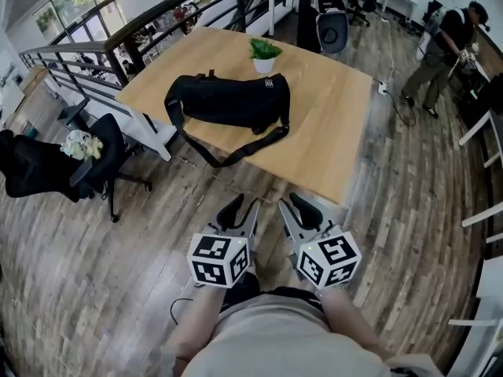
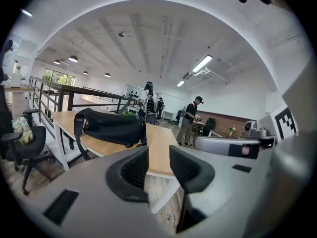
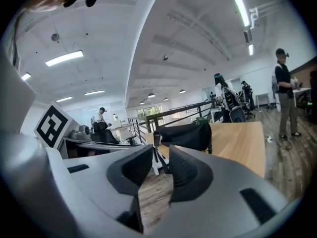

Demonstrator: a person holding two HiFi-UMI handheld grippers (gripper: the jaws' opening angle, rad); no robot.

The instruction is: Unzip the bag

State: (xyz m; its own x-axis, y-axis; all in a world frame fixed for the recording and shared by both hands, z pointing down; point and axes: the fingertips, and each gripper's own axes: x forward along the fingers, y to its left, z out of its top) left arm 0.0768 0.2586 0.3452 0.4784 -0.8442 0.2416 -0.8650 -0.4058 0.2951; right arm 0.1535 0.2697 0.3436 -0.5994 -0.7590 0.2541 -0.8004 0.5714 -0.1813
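Observation:
A black duffel bag (image 1: 228,100) lies on its side on the wooden table (image 1: 334,124), and its shoulder strap (image 1: 232,157) droops over the near edge. The bag's zip cannot be made out from here. Both grippers are held close to the person's body, short of the table and well clear of the bag. My left gripper (image 1: 242,209) is open, nothing between its jaws. My right gripper (image 1: 294,207) is open too, with a narrower gap and nothing in it. In the left gripper view the bag (image 2: 111,128) lies beyond the gripper (image 2: 158,157). The right gripper view has the bag (image 3: 185,135) past the gripper (image 3: 161,157).
A small potted plant (image 1: 264,53) stands behind the bag. A black office chair (image 1: 94,163) sits left of the table, by a dark railing (image 1: 118,49). A person (image 1: 444,49) stands at the far right. Wooden floor lies between me and the table.

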